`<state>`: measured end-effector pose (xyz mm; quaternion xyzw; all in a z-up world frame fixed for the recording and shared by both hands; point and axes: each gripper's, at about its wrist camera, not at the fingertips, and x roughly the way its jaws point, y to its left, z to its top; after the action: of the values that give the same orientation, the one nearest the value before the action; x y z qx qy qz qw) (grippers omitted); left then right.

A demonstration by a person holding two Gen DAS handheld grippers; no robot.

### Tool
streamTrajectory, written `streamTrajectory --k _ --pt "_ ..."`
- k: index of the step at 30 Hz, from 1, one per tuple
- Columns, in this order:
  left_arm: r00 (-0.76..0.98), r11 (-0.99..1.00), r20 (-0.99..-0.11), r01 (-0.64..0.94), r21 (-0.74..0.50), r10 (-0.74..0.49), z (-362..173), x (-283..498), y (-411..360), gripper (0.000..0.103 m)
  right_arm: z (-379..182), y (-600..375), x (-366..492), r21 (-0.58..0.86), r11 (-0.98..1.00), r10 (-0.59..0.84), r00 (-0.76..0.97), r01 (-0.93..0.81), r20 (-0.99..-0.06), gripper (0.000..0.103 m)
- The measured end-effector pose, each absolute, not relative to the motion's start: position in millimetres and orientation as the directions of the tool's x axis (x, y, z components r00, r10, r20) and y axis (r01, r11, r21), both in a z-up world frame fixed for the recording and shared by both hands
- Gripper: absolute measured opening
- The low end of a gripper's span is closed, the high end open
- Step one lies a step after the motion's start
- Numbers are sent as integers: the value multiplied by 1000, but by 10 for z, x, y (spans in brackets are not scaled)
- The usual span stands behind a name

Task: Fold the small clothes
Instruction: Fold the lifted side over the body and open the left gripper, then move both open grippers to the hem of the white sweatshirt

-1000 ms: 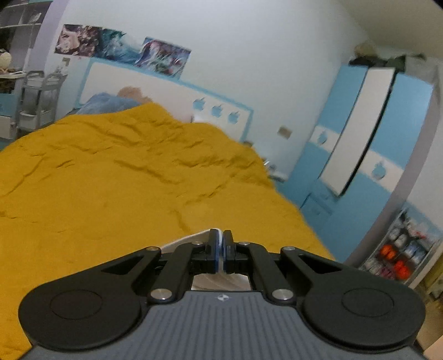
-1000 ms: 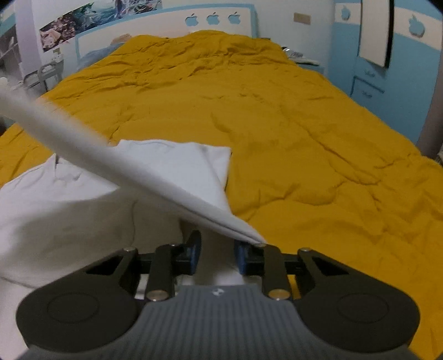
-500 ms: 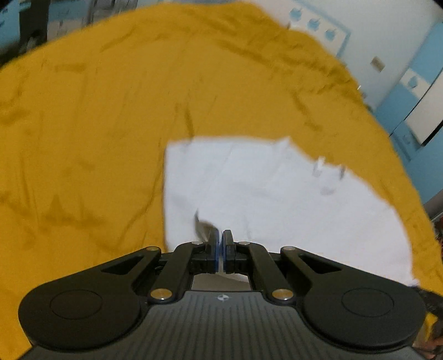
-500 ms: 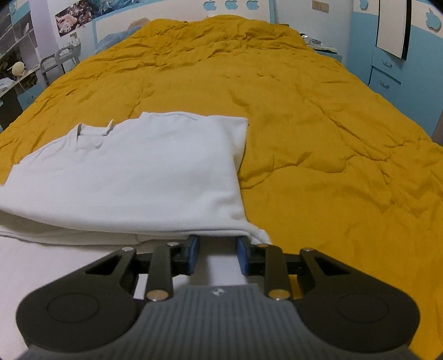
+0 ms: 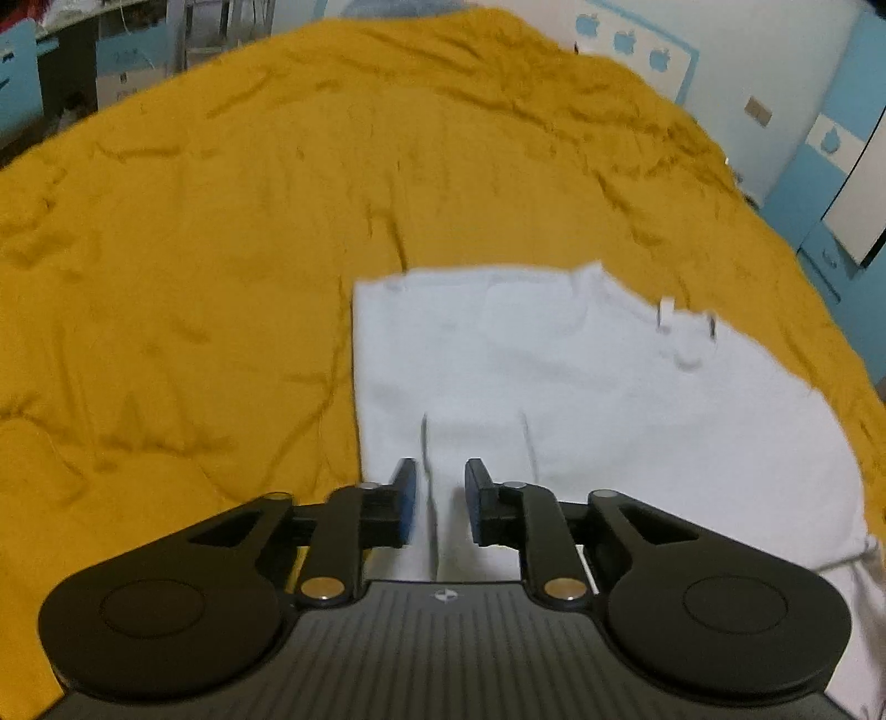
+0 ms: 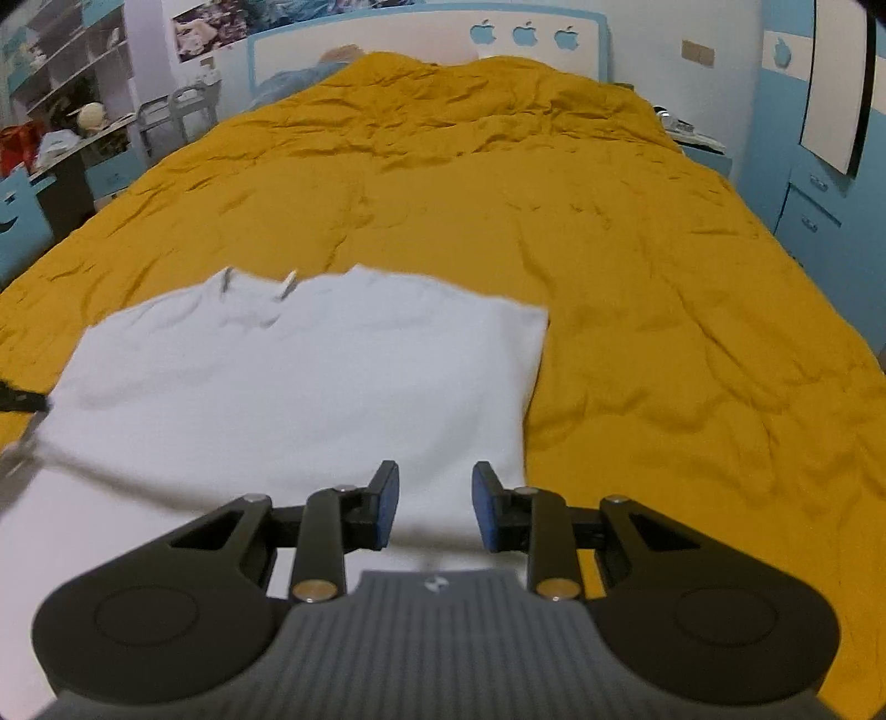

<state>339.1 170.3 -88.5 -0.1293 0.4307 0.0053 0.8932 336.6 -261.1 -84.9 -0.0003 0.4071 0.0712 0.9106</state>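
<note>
A small white garment [image 5: 581, 382] lies folded flat on the orange bedspread [image 5: 194, 232]. It also shows in the right wrist view [image 6: 299, 376], with two small strap loops at its far edge. My left gripper [image 5: 440, 482] is open and empty over the garment's near left part. My right gripper [image 6: 434, 487] is open and empty over the garment's near right part. The near edge of the cloth is hidden under both gripper bodies.
The orange bedspread [image 6: 637, 249] stretches to a white headboard [image 6: 443, 39] at the back. Blue cabinets [image 6: 819, 166] stand at the right. Shelves and a desk [image 6: 61, 149] stand at the left.
Both grippers have opened and let go of the white garment. The lifted flap has come down and now lies flat on the rest of the cloth.
</note>
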Motion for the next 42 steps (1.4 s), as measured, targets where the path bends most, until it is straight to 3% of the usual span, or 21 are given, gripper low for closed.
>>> streamTrajectory --k 2,6,9,14,17,22,26,33,42 --pt "643 969 -760 -115 -221 -97 -832 3440 1701 22 -899 -2600 3582 56 993 113 662 -107 -741 17" --pt "643 970 -756 -83 -230 -124 -888 3635 1627 21 -936 -2511 3921 89 986 160 683 -137 -713 17" --pt "627 972 -767 -66 -224 -134 -1032 3758 1541 14 -1070 -2477 4160 98 986 164 668 -136 -726 17" --pt "577 990 -815 -82 -113 -45 -1339 3846 1473 6 -1537 -2662 4351 2 999 35 630 -53 -776 15" --pt "577 991 -816 -78 -105 -41 -1391 3844 1481 6 -1683 -2857 4311 89 996 87 625 -28 -776 15" --pt "600 991 -799 -72 -113 -47 -1301 3771 1514 6 -1606 -2883 4269 27 1000 14 625 11 -780 15" --pt "665 986 -744 -77 -150 -62 -1099 3759 1597 7 -1368 -2930 4221 62 998 62 651 -23 -757 16" --pt "634 991 -773 -76 -109 -36 -1153 3741 1576 7 -1318 -2721 4301 45 997 78 631 -68 -772 16" --pt "635 995 -772 -63 -75 -18 -1045 3331 1401 7 -1395 -2690 3704 55 995 91 604 -78 -792 15"
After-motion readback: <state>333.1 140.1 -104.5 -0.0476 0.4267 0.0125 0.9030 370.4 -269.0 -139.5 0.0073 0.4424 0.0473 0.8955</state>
